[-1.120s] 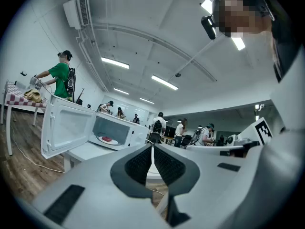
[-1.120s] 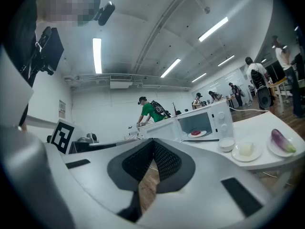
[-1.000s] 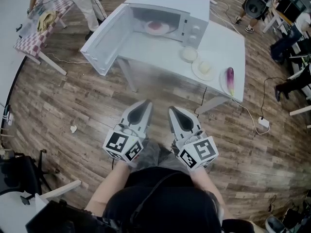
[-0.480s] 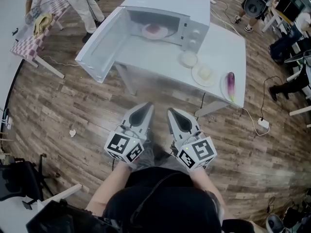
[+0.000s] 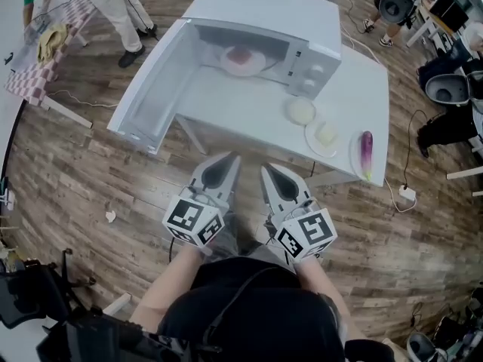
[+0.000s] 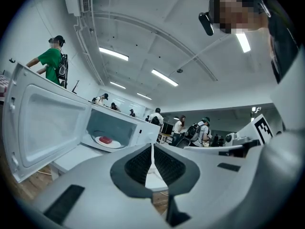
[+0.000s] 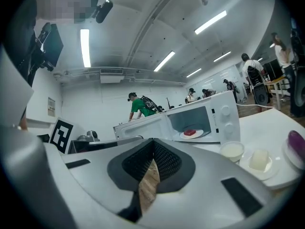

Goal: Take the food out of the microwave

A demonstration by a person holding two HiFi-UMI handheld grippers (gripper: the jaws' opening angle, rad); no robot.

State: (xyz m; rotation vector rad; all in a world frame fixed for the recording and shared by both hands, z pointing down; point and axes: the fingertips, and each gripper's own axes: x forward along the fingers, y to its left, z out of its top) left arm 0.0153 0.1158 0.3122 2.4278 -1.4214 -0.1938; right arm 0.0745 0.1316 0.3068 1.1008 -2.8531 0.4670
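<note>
The food (image 5: 240, 54), a small red piece, lies on its white plate (image 5: 256, 65) inside the microwave (image 5: 264, 6), whose door (image 5: 151, 89) hangs wide open to the left. Nothing has touched it yet.

What has changed over the last second is the distance. In the head view the microwave and the table (image 5: 249, 104) under it have drawn closer to the person, and the door's lower corner now sits not far ahead of the two tools. The person appears to have stepped up to the table.

The left hand-held gripper (image 5: 229, 159) and the right hand-held gripper (image 5: 266, 170) have kept the same pose, side by side in front of the body and pointing at the table. Each has its jaws pressed together and holds nothing, and each gripper view shows the lit cavity and plate past the closed tips, well apart from them.

This reads as the approach, with the task itself not begun. The tools are still over the floor (image 5: 90, 172), short of the table edge. A further reach is needed, and one tool's jaws must part before it can take the plate's rim.

A bowl (image 5: 300, 111) and an eggplant (image 5: 366, 151) stand to the right of the microwave, out of the path.
</note>
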